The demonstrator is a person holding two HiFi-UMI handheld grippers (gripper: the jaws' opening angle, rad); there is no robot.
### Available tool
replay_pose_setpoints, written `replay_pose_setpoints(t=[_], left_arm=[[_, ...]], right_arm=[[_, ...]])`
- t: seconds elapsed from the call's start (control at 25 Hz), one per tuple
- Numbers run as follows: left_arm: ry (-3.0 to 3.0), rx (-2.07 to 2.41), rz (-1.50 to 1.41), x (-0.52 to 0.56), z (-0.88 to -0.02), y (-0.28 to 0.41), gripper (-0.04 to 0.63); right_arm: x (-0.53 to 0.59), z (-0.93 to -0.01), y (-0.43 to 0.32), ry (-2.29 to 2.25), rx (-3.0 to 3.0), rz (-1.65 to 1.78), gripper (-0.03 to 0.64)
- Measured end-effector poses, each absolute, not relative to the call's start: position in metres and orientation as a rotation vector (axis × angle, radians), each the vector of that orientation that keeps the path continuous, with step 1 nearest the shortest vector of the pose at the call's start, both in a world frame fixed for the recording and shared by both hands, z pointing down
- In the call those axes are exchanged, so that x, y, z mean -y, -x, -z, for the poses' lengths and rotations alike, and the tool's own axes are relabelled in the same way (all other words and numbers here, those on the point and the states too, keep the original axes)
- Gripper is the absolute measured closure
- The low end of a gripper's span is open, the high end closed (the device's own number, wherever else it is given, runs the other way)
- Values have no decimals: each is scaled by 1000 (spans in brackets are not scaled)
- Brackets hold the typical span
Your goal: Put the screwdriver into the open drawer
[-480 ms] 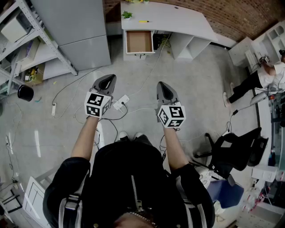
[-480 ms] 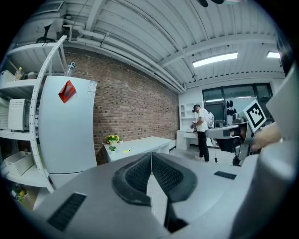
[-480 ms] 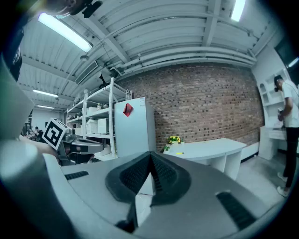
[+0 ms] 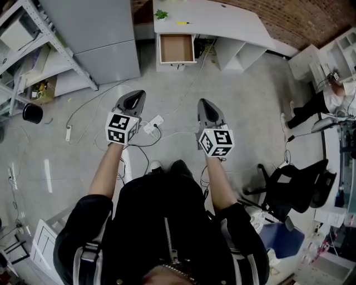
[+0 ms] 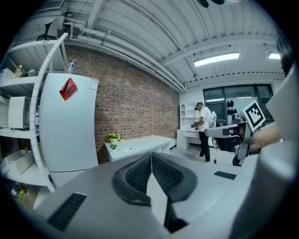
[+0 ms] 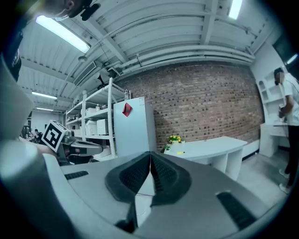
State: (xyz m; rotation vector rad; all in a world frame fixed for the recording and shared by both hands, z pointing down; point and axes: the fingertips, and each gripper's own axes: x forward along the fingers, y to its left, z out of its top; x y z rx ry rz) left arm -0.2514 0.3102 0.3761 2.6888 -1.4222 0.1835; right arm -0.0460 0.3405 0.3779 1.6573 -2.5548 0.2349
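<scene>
Fingers (image 5: 138, 173) of the left gripper (image 5: 151, 155): pressed together tip to tip, nothing between them. Fingers (image 6: 163, 175) of the right gripper (image 6: 150, 153): the same, closed and empty. Both grippers are held out roughly level in front of the person, side by side but apart, over the floor (image 4: 239, 100). I read this as a carrying posture, not a working one, since nothing within reach calls for a grip.

Screwdriver (image 4: 179, 23): a small yellow item lying on the white worktop (image 4: 222, 22) by the brick wall, well ahead of both grippers. A small potted plant (image 4: 161, 14) stands near it on the left.

Drawer (image 4: 176, 48): pulled out from under the worktop's front edge, just below where the screwdriver lies. From above it looks empty.

Task state (judgement): not begun; the step in hand is the approach to the worktop. The layout favours a short transfer: lift off the top, then lower into the drawer beneath. The fingers must open before the pick.

Note: a corded power strip (image 4: 153, 125) lies on the floor between the person and the worktop, a possible trip hazard.
</scene>
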Motion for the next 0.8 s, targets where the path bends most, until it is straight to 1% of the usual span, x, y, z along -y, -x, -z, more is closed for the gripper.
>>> replay_pose_setpoints(t=[0.52,0.8], left_arm=[[-2637,1438,-197,-280,-393,257,569],[-2642,1425,-229,-218,-397,238,569]], right_arm=[[-306,-396,53,-1616,2563,-304,606],[-239,-406,41,-1613,2580,-357,606]])
